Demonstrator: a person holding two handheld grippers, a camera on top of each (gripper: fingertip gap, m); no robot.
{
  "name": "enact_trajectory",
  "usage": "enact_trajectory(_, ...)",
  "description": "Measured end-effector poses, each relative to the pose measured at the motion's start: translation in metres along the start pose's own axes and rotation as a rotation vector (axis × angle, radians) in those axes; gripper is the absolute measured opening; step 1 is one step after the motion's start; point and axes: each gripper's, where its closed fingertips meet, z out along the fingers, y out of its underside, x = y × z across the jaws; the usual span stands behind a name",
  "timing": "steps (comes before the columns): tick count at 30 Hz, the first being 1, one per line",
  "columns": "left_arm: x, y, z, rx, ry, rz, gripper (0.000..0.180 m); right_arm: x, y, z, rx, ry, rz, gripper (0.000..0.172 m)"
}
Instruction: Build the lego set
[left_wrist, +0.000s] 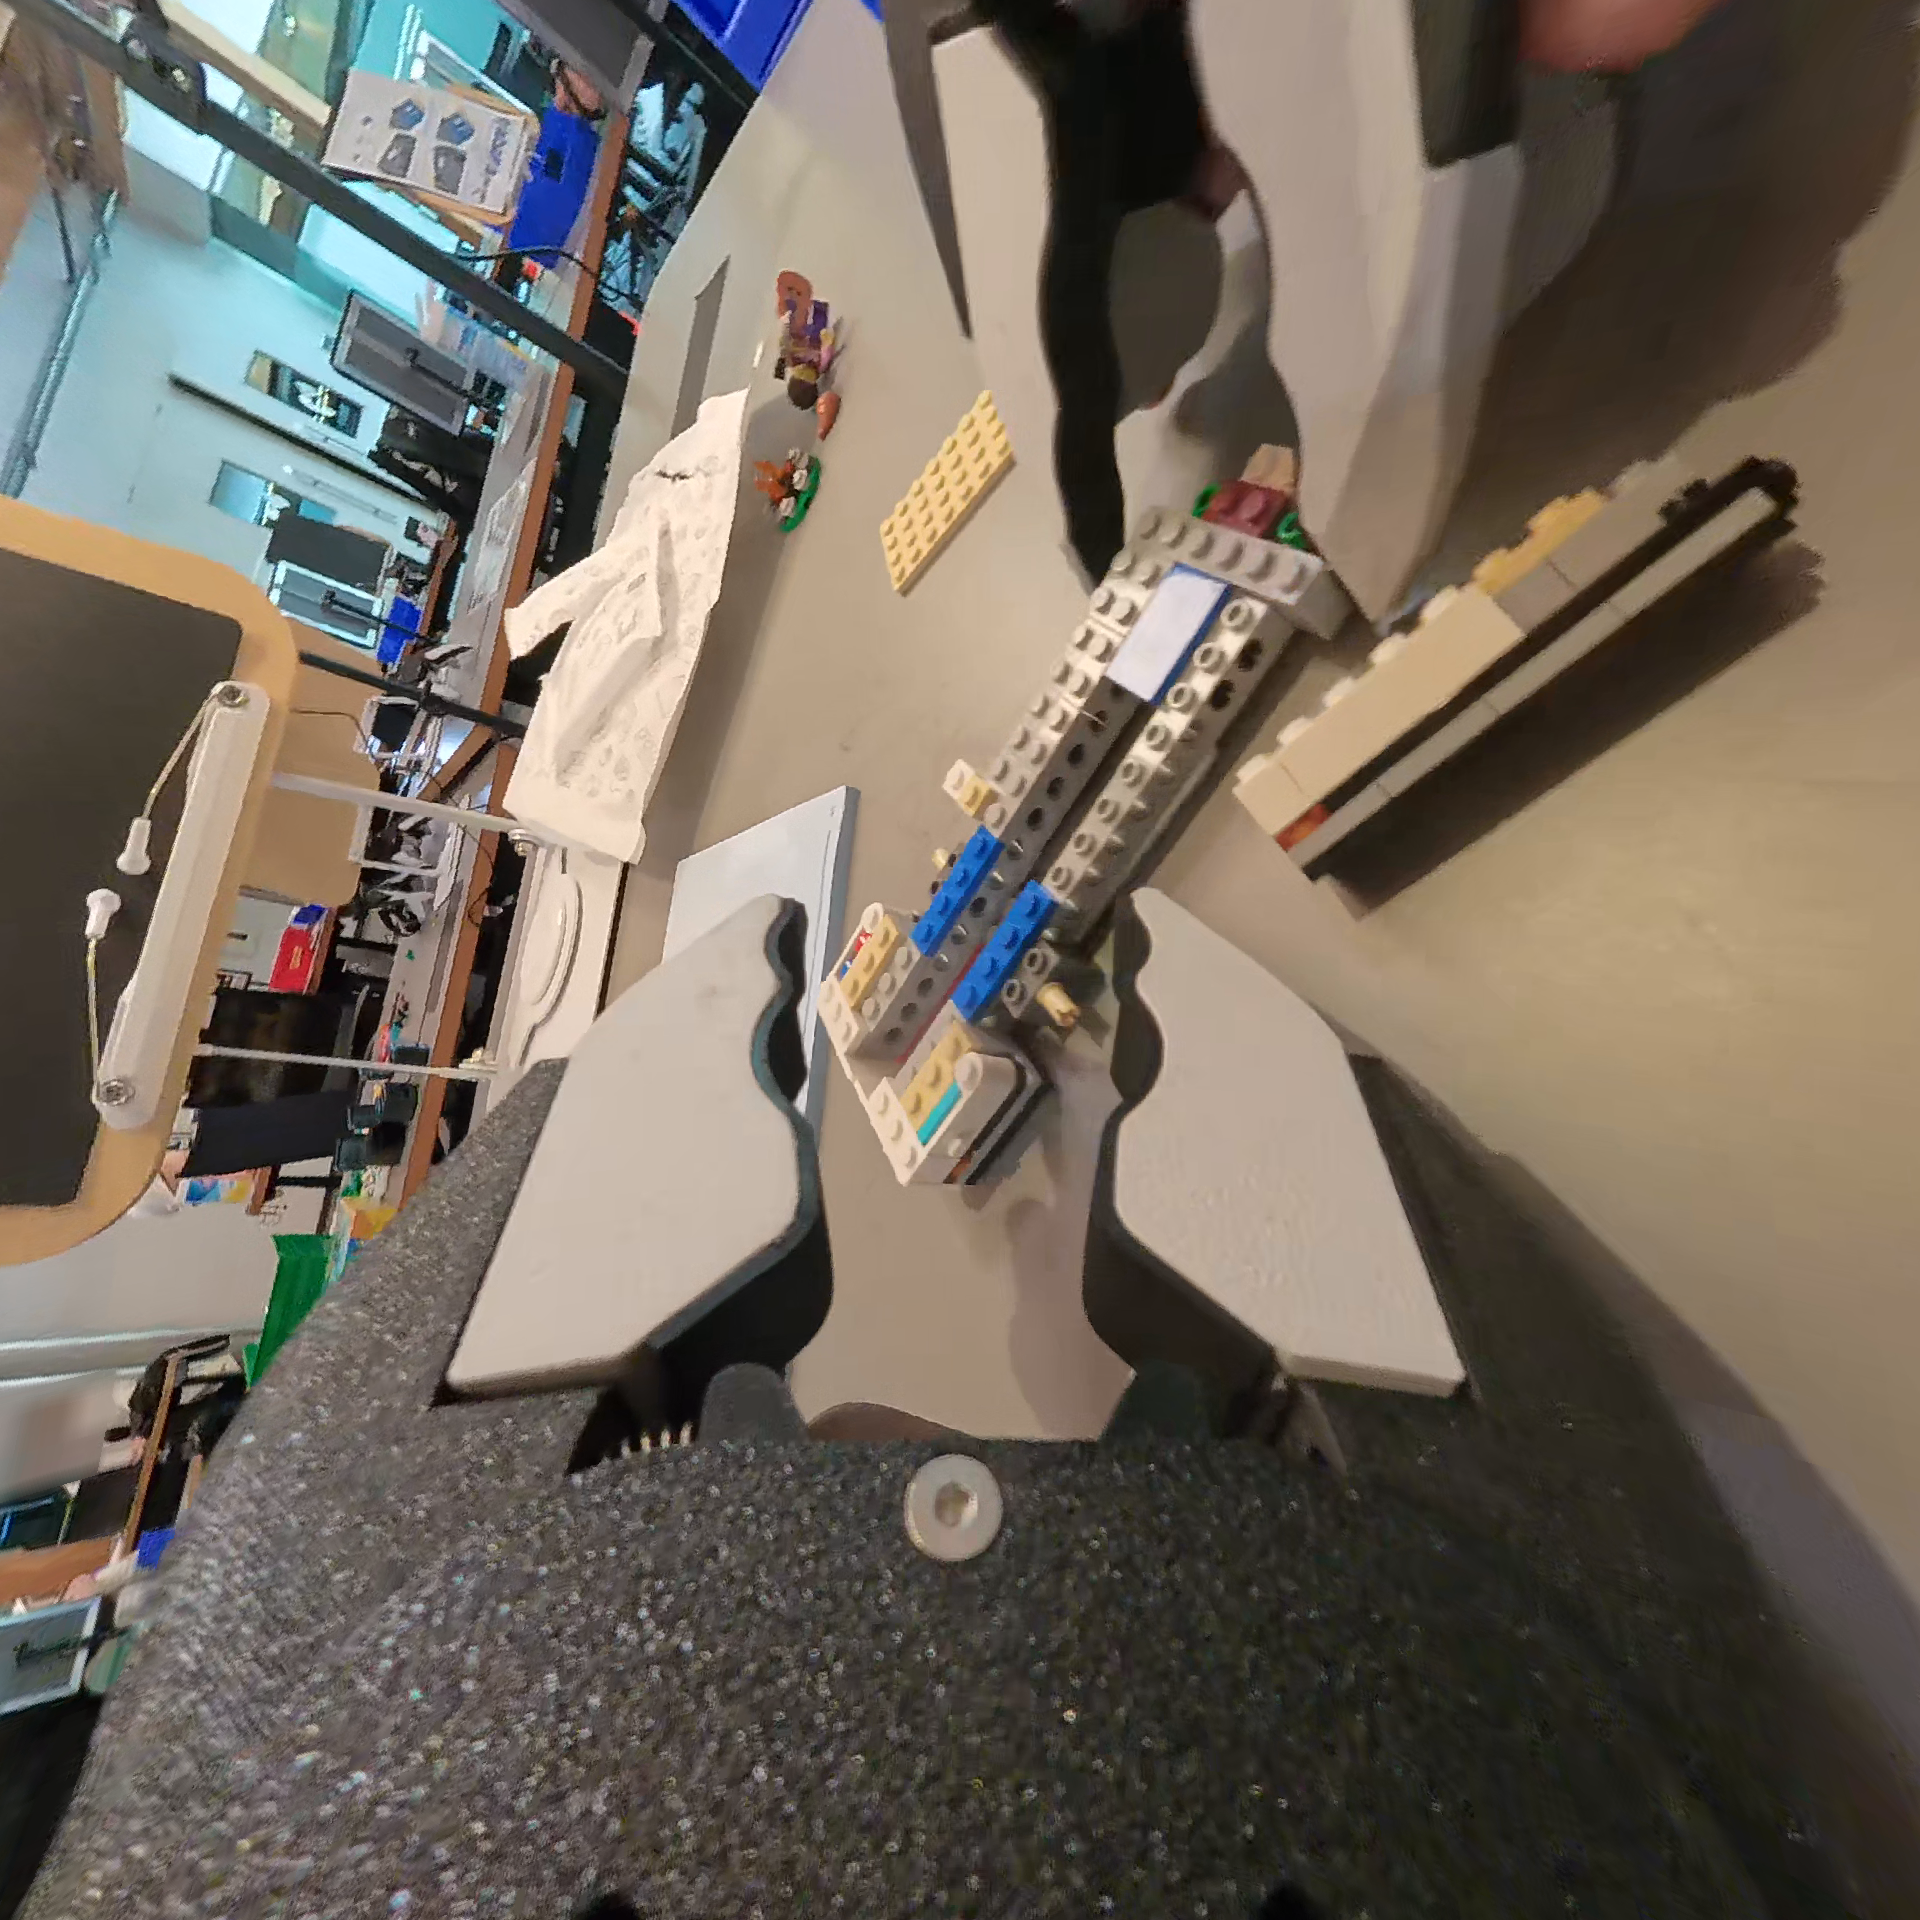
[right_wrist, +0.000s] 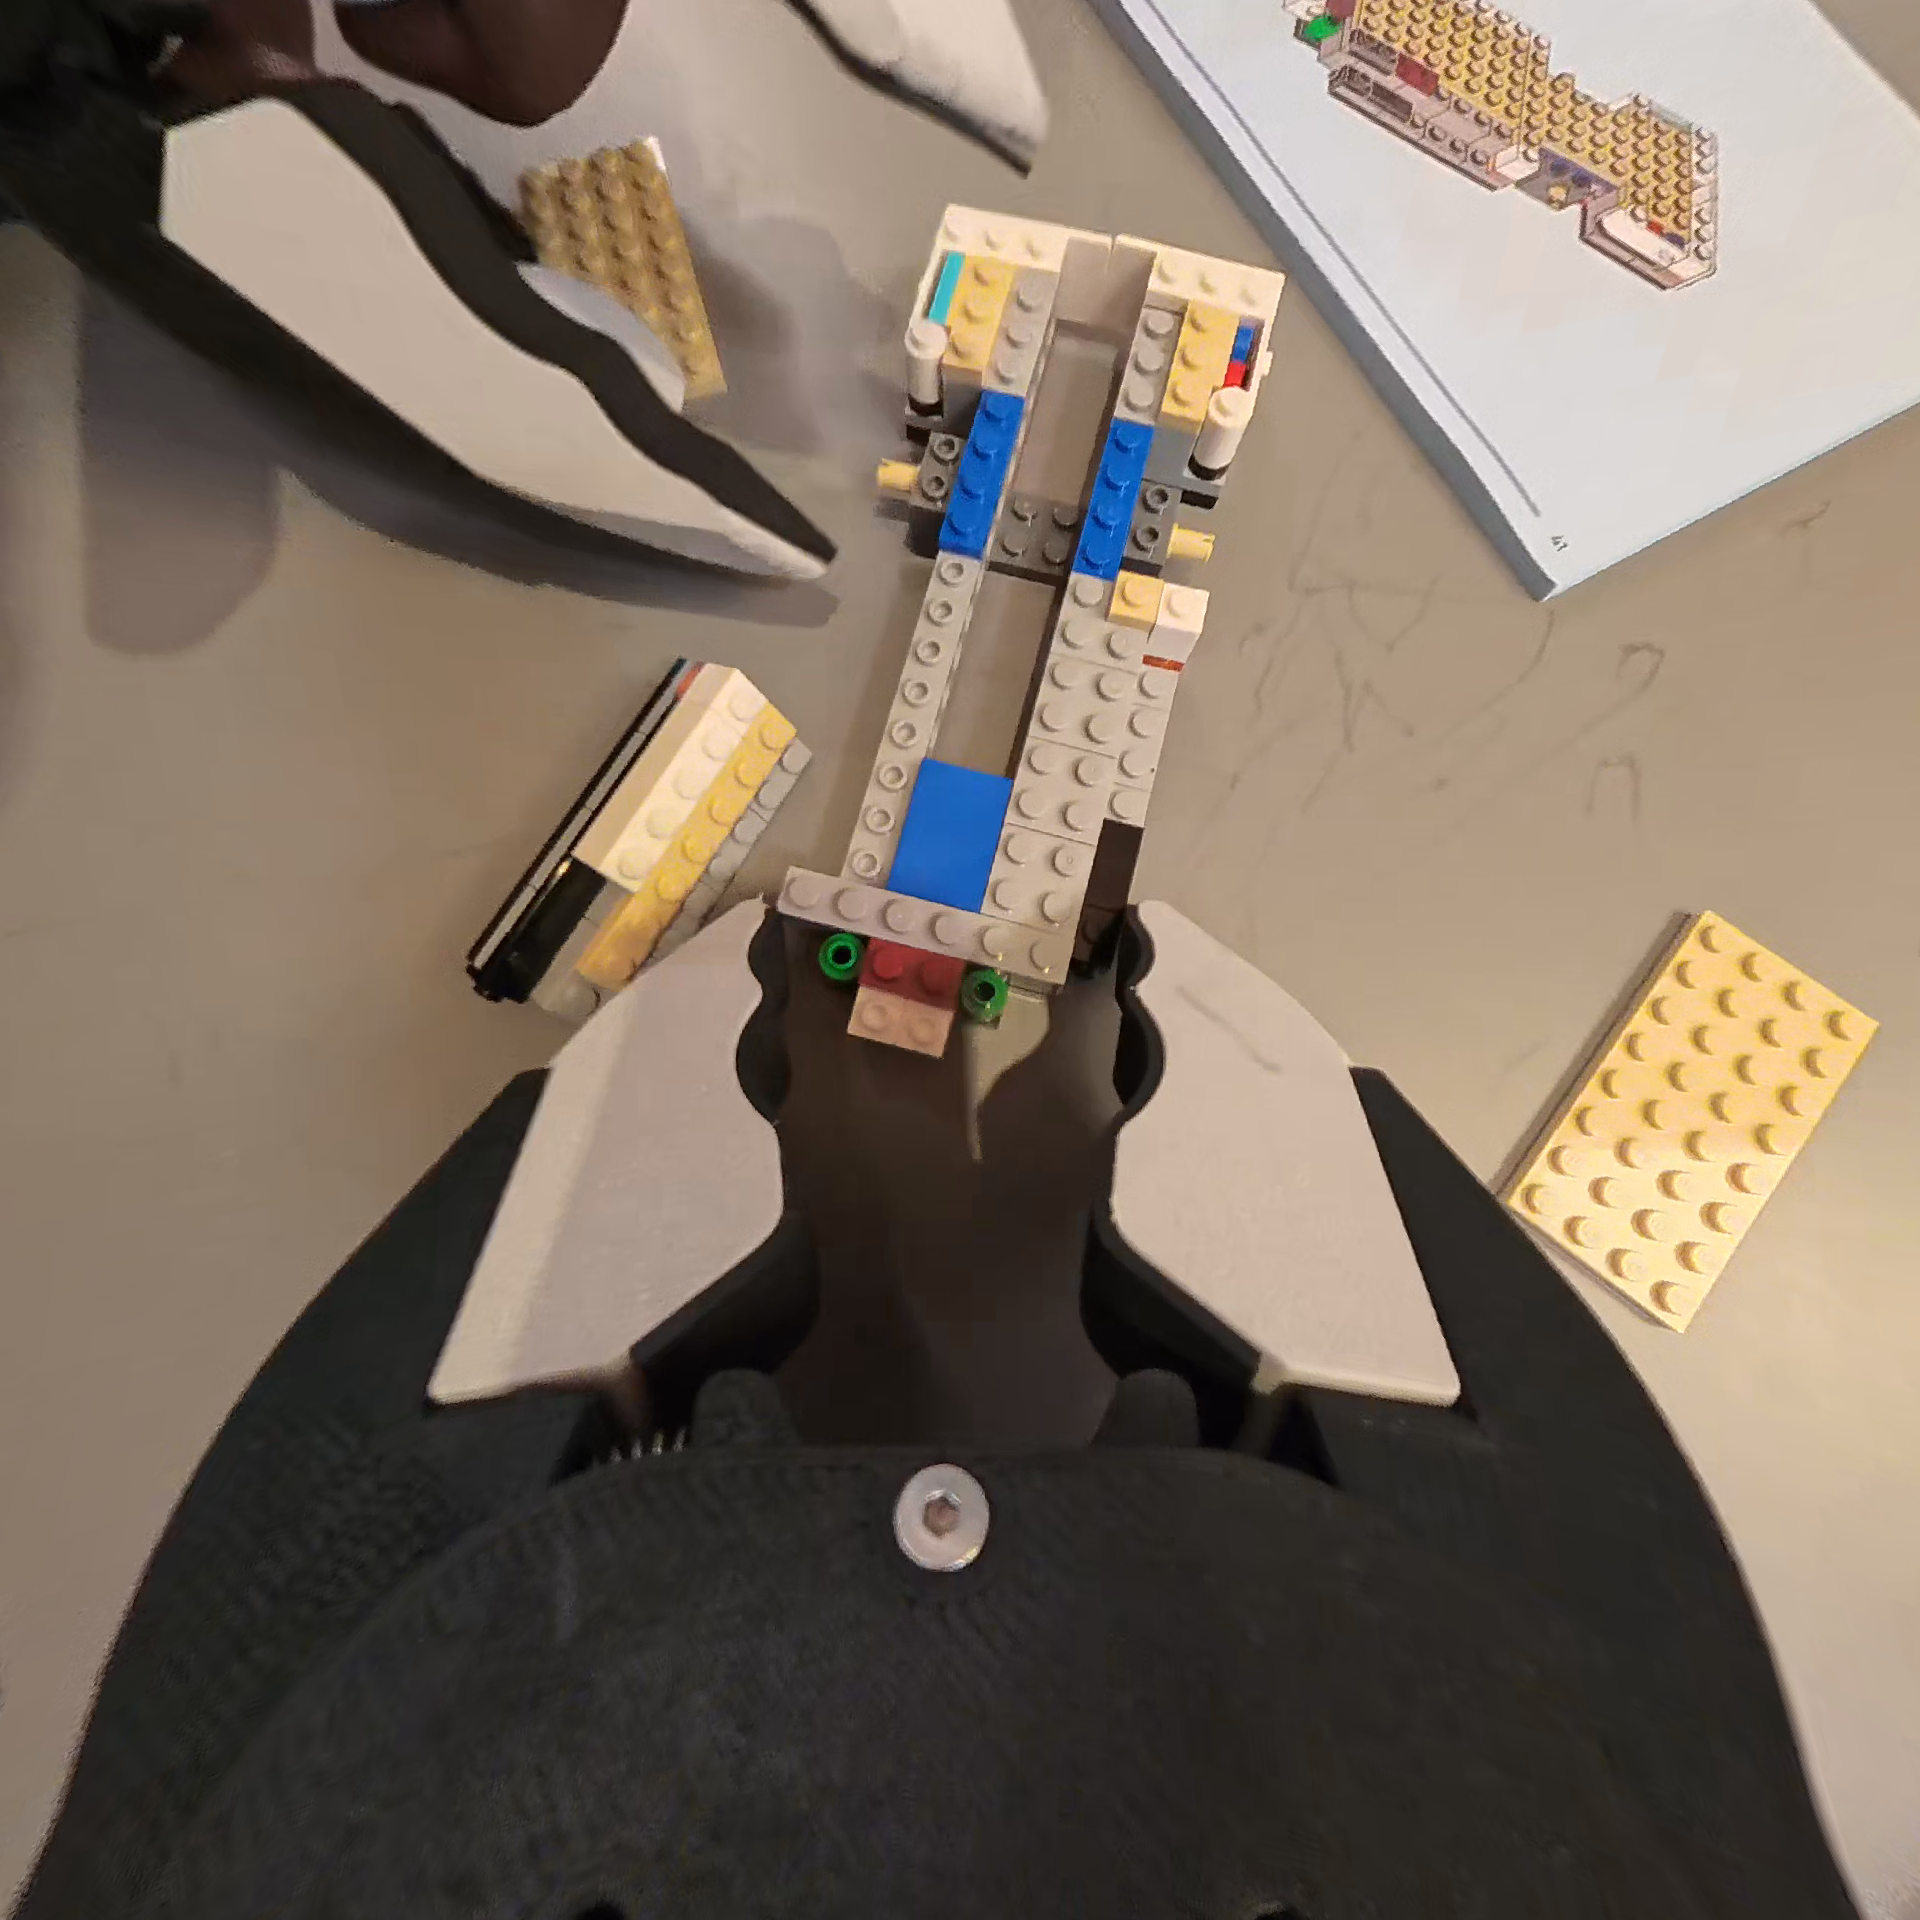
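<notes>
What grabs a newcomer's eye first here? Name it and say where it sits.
The long grey brick model with blue bricks lies mid-table, with the right gripper open around its near end by the green studs and the left gripper open at its far, white-and-tan end. A tan studded plate lies right of it, and an open instruction booklet at the upper right.

A grey table is seen. A long brick model, two tan plates, a striped brick block and a booklet are laid on it.
</notes>
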Motion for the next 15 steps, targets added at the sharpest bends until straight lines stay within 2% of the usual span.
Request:
enact_trajectory(9, 0.0, 0.013, 0.004, -0.058, 0.028, 0.057, 0.058, 0.004, -0.019, -0.01, 0.128, -0.247, 0.325, 0.061)
enact_trajectory(15, -0.005, 0.01, 0.02, -0.105, -0.007, 0.177, 0.06, -0.002, -0.03, -0.019, 0.199, -0.423, 0.459, 0.061)
